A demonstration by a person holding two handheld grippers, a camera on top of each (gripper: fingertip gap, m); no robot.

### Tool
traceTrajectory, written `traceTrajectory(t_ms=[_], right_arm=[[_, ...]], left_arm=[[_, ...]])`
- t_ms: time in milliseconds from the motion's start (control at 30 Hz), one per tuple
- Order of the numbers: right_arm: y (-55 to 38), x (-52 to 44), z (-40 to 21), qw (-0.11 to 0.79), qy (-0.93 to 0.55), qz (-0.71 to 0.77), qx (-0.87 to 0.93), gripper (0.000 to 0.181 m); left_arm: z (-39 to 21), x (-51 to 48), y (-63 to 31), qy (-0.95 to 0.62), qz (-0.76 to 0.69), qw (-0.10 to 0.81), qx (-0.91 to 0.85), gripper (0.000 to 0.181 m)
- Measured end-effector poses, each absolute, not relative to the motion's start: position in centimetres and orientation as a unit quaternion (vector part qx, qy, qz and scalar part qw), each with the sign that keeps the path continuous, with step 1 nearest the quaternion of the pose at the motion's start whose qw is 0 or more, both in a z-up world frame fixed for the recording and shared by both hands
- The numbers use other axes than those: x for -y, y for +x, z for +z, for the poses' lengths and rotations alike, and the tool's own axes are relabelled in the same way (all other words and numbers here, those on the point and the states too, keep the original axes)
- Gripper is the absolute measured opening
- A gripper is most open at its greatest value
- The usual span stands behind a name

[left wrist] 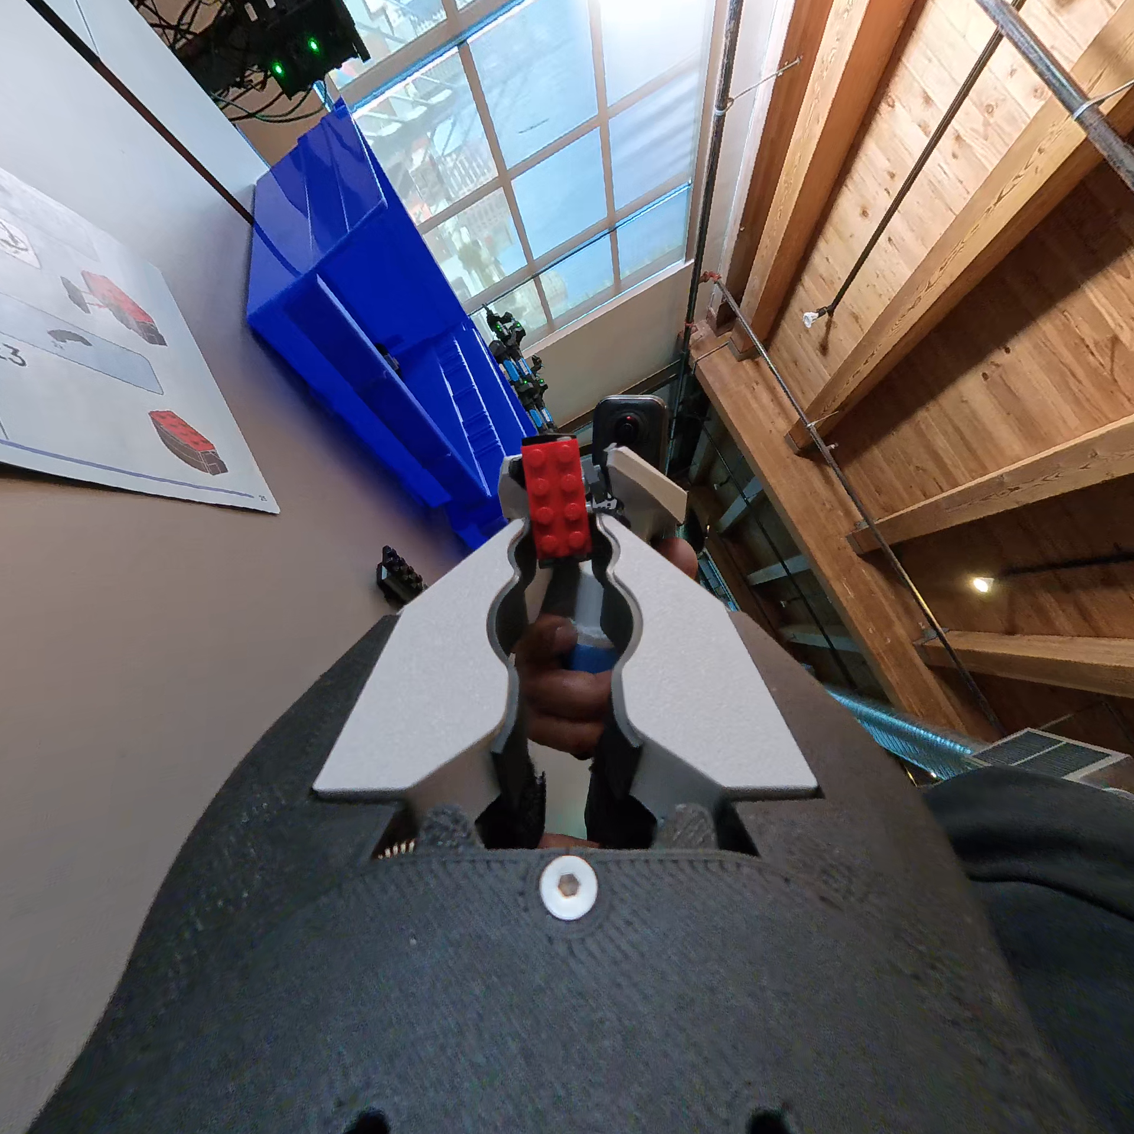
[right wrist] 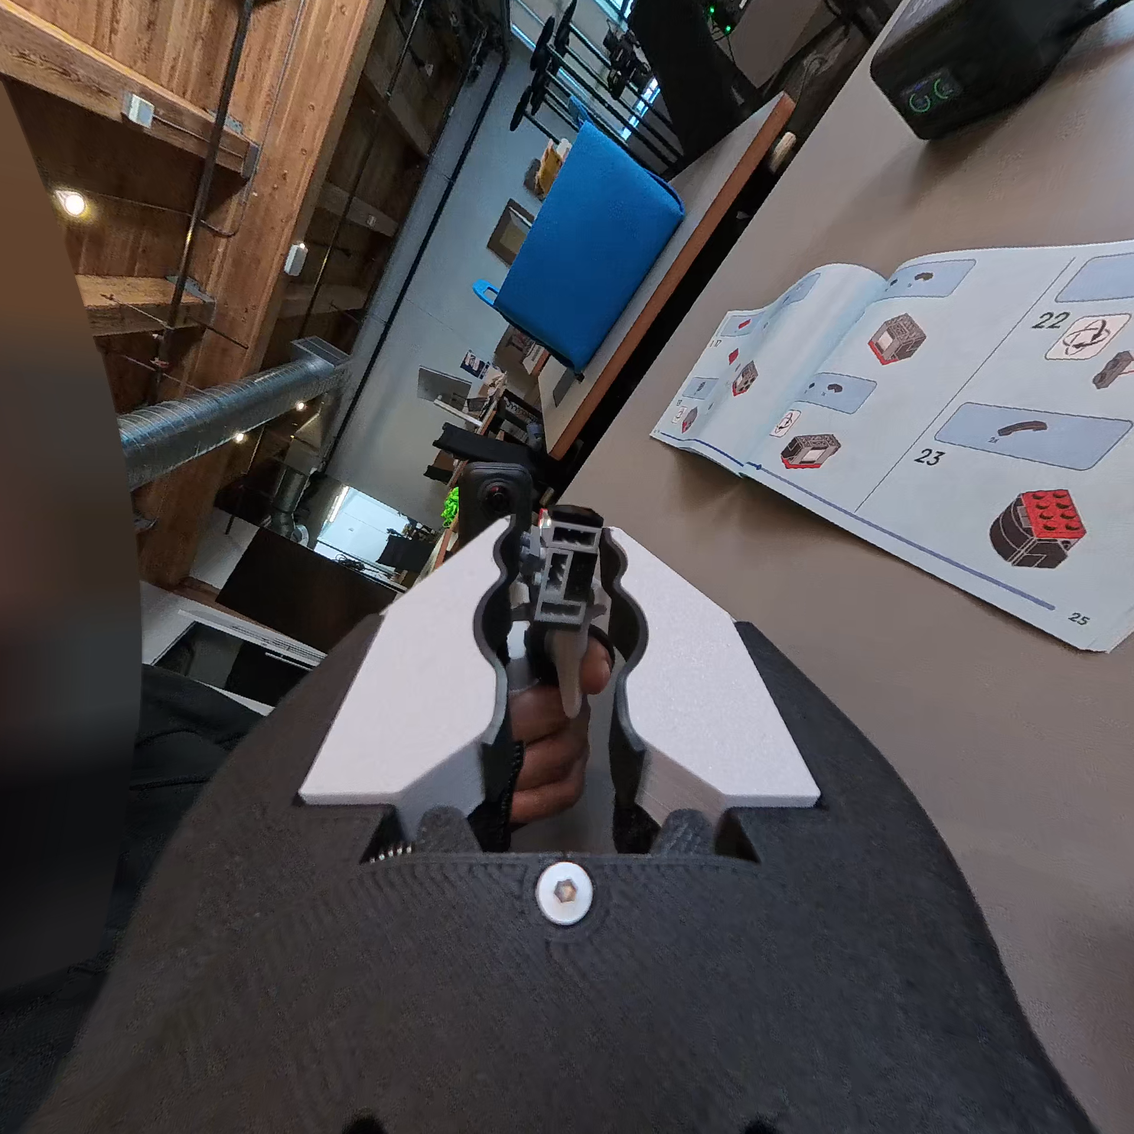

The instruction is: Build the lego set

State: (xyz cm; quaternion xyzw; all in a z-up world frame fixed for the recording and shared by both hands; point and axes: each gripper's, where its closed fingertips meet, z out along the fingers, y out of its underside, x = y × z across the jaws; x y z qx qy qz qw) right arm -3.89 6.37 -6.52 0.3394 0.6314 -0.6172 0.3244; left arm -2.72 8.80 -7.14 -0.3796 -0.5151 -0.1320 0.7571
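Pinching one lego build at its tips, each claw, from opposite ends.

The lego assembly is glossy moulded plastic, red on its studded top, grey and black underneath; the left gripper and right gripper have matt, finely grainy pale-grey fingers on rough, ridged black printed bodies, each with a smooth white screw head; the instruction booklet is smooth printed paper; the table is matt and smooth; the blue bin is shiny plastic; the ceiling beams are bare knotty wood; the duct is ribbed dull metal.
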Motion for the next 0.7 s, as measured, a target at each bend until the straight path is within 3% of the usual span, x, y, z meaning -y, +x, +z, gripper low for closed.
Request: traceTrajectory(t_ms=[700], right_arm=[[-3.37, -6.23, -7.39, 0.340, 0.322, -0.599, -0.650, 0.026]], left_arm=[[-7.98, -8.98, -1.71, -0.390, -0.211, 0.722, 0.531, 0.016]])
